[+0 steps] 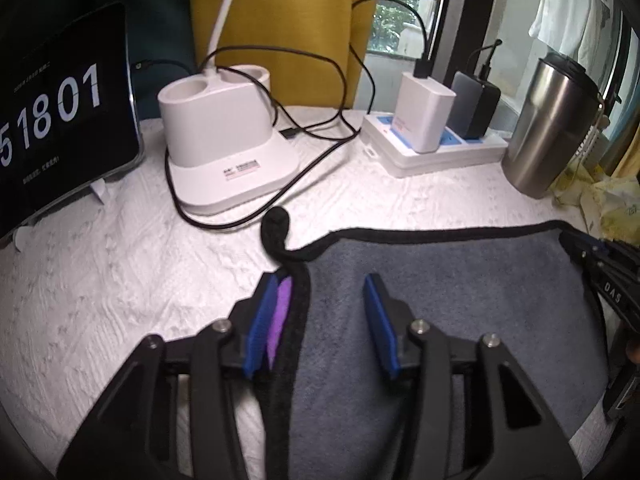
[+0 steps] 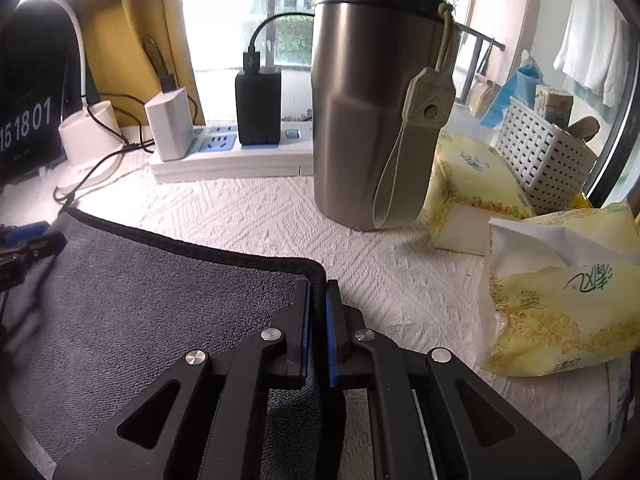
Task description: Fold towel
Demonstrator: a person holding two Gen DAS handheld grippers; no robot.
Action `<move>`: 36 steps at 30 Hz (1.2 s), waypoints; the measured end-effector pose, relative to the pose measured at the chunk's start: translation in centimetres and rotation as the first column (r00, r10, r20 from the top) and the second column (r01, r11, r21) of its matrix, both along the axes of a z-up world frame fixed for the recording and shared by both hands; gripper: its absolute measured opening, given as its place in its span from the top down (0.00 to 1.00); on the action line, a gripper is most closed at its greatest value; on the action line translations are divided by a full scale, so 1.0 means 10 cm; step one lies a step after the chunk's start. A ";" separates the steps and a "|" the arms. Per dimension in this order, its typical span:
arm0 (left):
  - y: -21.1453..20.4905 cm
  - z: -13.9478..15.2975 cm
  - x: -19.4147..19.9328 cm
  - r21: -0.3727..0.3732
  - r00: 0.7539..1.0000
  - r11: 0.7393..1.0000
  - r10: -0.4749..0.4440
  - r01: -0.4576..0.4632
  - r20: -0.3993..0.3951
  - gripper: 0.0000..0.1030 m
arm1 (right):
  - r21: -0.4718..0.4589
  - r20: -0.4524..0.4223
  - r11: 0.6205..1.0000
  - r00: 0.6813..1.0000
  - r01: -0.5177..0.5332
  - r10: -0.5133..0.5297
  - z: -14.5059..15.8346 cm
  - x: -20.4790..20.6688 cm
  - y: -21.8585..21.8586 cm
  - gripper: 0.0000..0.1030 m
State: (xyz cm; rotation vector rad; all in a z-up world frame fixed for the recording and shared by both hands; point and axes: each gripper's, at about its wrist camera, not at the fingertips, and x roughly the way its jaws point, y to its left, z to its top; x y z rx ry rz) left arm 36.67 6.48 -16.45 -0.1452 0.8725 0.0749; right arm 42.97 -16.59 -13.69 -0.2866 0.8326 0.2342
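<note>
A grey towel (image 1: 448, 288) with a black hem lies flat on the white textured table cover; it also shows in the right wrist view (image 2: 140, 300). My left gripper (image 1: 324, 292) is open over the towel's far left corner, its fingers either side of the left hem, with a purple patch beside the left pad. The hem's hanging loop (image 1: 276, 224) lies just beyond. My right gripper (image 2: 318, 292) is shut on the towel's far right corner hem. The right gripper shows at the right edge of the left wrist view (image 1: 592, 248).
A steel tumbler (image 2: 372, 112) stands just beyond the right corner. Tissue packs (image 2: 560, 300) lie to its right. A power strip with chargers (image 1: 432, 140), a white lamp base (image 1: 228, 140) with cables, and a clock tablet (image 1: 60, 120) stand behind the towel.
</note>
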 end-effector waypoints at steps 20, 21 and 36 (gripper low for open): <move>-0.06 0.38 -0.45 -0.003 0.996 1.000 0.001 -0.001 0.092 0.10 | 0.030 0.034 1.000 0.999 0.003 -0.004 0.22 -0.21 -0.01 0.51; -0.07 0.41 -0.48 0.003 0.995 1.000 0.000 0.000 0.099 0.10 | 0.032 0.039 0.999 0.999 0.001 -0.003 0.25 -0.25 -0.02 0.51; -0.32 0.85 -1.09 0.045 0.972 0.999 -0.030 0.020 0.234 0.10 | 0.077 0.133 0.996 0.991 -0.045 0.035 0.69 -0.90 -0.02 0.51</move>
